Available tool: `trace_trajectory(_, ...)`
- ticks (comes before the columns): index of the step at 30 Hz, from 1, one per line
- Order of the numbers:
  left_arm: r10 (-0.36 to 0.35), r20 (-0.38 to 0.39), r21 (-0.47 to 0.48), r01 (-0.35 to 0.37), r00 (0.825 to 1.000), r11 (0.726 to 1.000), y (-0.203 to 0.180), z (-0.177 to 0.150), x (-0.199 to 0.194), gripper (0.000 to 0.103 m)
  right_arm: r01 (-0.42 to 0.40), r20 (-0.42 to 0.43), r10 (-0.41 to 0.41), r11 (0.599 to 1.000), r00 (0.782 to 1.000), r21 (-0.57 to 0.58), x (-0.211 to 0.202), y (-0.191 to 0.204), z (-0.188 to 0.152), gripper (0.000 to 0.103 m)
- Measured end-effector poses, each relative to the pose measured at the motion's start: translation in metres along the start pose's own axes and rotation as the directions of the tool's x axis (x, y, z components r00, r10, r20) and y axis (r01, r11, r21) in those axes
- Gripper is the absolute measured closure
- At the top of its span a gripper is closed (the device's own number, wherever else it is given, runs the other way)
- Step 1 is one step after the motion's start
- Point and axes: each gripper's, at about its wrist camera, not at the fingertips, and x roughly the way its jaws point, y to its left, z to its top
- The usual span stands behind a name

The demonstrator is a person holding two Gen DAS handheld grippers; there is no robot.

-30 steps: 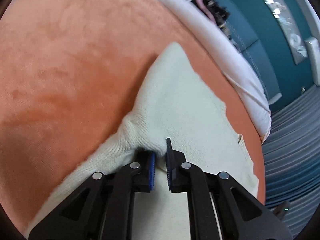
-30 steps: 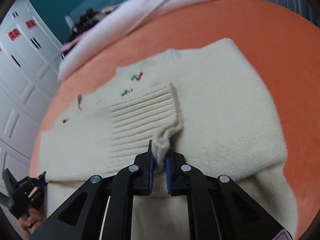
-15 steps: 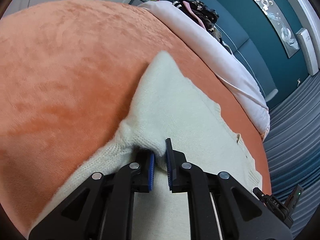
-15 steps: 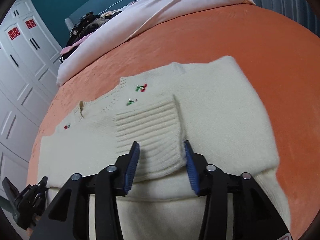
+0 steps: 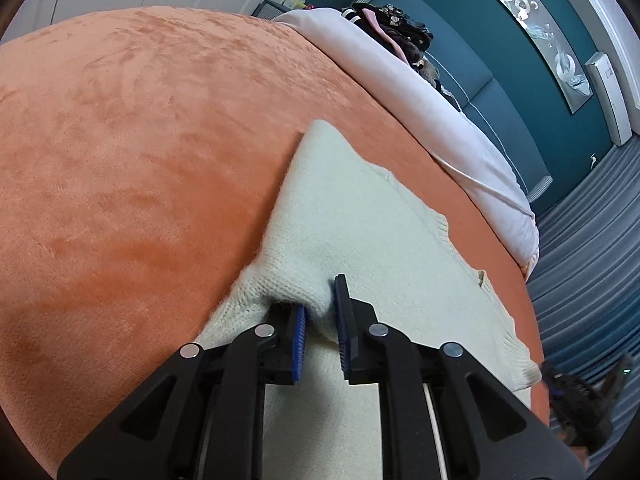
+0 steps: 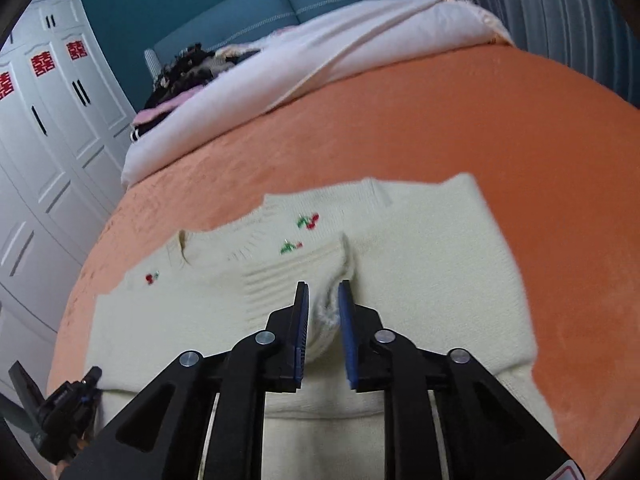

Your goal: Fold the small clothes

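**Sleeve laid over the chest, both claws at the knit**

I am working a cream sweater (image 6: 440, 264) that is lying flat on the bed's orange blanket (image 6: 480, 128), front up. Everything below is placed from its neckline (image 6: 184, 246).

- The neckline is facing away from me, towards the far side of the bed. The hem is running along my side, so the body's long axis is running straight out from me.
- Right claw (image 6: 324, 320): it is hovering over the chest, on the near side of the neckline and to its right. A sleeve is folded in across the chest here. Its ribbed cuff (image 6: 288, 276) is pointing up towards the neckline, its long axis nearly in line with the claw. The jaws have just been opening, and the cuff's fuzzy end is sitting between them. I cannot tell whether the pads are pressing it.
- Left claw (image 5: 320, 328): it is clenching a puckered fold of knit at the sweater's edge, on the far side of the neckline from the cuff.

The right claw is the nearer one to the cuff. I am judging that the next fold needs the cuff lying flat and let go.
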Motion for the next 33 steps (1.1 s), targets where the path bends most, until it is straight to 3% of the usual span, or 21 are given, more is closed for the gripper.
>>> trace_trajectory(1, 0.007, 0.004, 0.01, -0.007, 1.0, 1.0, -0.002, -0.001, 0.0, 0.089, -0.034, 0.017, 0.034, 0.999, 0.999, -0.002, -0.005, 0.008, 0.0, 0.083)
trace_trajectory(5, 0.01, 0.011, 0.02, -0.011, 1.0, 1.0, -0.004, -0.002, -0.001, 0.089, -0.132, -0.065, 0.126, 0.985, 0.99, -0.109, 0.017, 0.054, -0.008, 0.084)
trace_trajectory(7, 0.01, 0.013, 0.022, -0.01, 1.0, 1.0, -0.004, -0.002, -0.001, 0.088, -0.096, -0.194, 0.07, 0.987, 0.979, -0.13, 0.055, 0.056, -0.024, 0.086)
trace_trajectory(8, 0.011, 0.014, 0.024, -0.012, 1.0, 1.0, -0.004, -0.003, -0.001, 0.088, -0.084, -0.243, 0.053, 0.989, 0.969, -0.118, 0.07, 0.05, -0.033, 0.095)
trace_trajectory(9, 0.011, 0.015, 0.023, -0.011, 1.0, 1.0, -0.004, -0.003, -0.001, 0.088, -0.099, -0.197, 0.079, 0.99, 0.977, -0.097, 0.065, 0.044, -0.034, 0.095)
trace_trajectory(11, 0.007, 0.018, 0.022, -0.007, 1.0, 1.0, -0.004, -0.003, -0.001, 0.088, -0.095, -0.193, 0.086, 0.995, 0.977, -0.039, 0.05, 0.041, -0.025, 0.092)
trace_trajectory(13, 0.0, 0.021, 0.018, 0.0, 1.0, 1.0, -0.003, -0.004, -0.002, 0.088, -0.115, -0.112, 0.116, 0.993, 0.987, 0.012, 0.028, 0.028, -0.025, 0.089)
trace_trajectory(14, 0.0, 0.021, 0.018, -0.001, 1.0, 1.0, -0.003, -0.003, -0.002, 0.088, -0.081, -0.116, 0.081, 0.997, 0.99, 0.005, 0.029, 0.022, -0.027, 0.086)
trace_trajectory(15, 0.004, 0.019, 0.02, -0.005, 1.0, 1.0, -0.004, -0.003, -0.002, 0.088, -0.03, -0.179, 0.029, 1.0, 0.983, -0.004, 0.043, 0.015, -0.033, 0.091)
trace_trajectory(17, 0.02, 0.003, 0.024, -0.02, 1.0, 1.0, -0.005, -0.003, 0.0, 0.088, -0.081, -0.165, 0.078, 0.997, 0.983, -0.01, 0.045, 0.005, -0.038, 0.092)
trace_trajectory(19, 0.057, -0.048, 0.049, -0.055, 0.997, 0.997, -0.01, -0.001, -0.009, 0.085, -0.047, -0.21, 0.048, 0.999, 0.976, 0.007, 0.03, 0.008, -0.029, 0.087)
trace_trajectory(20, 0.067, -0.061, 0.059, -0.063, 0.996, 0.996, -0.011, -0.003, -0.021, 0.075, -0.033, -0.215, 0.037, 0.999, 0.976, 0.021, 0.016, 0.008, -0.025, 0.078)
trace_trajectory(21, 0.071, -0.065, 0.067, -0.066, 0.995, 0.996, -0.01, -0.007, -0.035, 0.056, -0.041, -0.2, 0.045, 0.999, 0.979, 0.026, -0.001, 0.004, -0.027, 0.077)
trace_trajectory(22, 0.083, -0.064, 0.074, -0.078, 0.995, 0.994, -0.007, -0.014, -0.054, 0.045, -0.055, -0.173, 0.059, 0.998, 0.983, 0.029, -0.023, 0.0, -0.028, 0.075)
trace_trajectory(23, 0.092, -0.061, 0.074, -0.088, 0.994, 0.993, -0.002, -0.022, -0.074, 0.029, -0.056, -0.152, 0.06, 0.998, 0.987, 0.03, -0.043, -0.008, -0.033, 0.062)
trace_trajectory(24, 0.086, -0.064, 0.065, -0.082, 0.994, 0.995, 0.006, -0.03, -0.093, 0.023, -0.039, -0.128, 0.042, 0.999, 0.991, 0.03, -0.069, -0.02, -0.041, 0.046)
trace_trajectory(26, 0.095, -0.11, 0.033, -0.092, 0.989, 0.995, 0.028, -0.049, -0.13, 0.014, 0.003, -0.107, 0.001, 0.999, 0.994, 0.037, -0.112, -0.047, -0.063, 0.04)
trace_trajectory(29, 0.102, -0.184, -0.005, -0.104, 0.978, 0.995, 0.062, -0.083, -0.177, 0.014, 0.083, -0.153, -0.069, 0.993, 0.986, 0.085, -0.171, -0.098, -0.114, 0.039)
trace_trajectory(33, 0.093, -0.213, 0.016, -0.091, 0.973, 0.996, 0.073, -0.116, -0.221, 0.007, 0.086, -0.239, -0.022, 0.962, 0.971, 0.259, -0.222, -0.154, -0.179, 0.037)
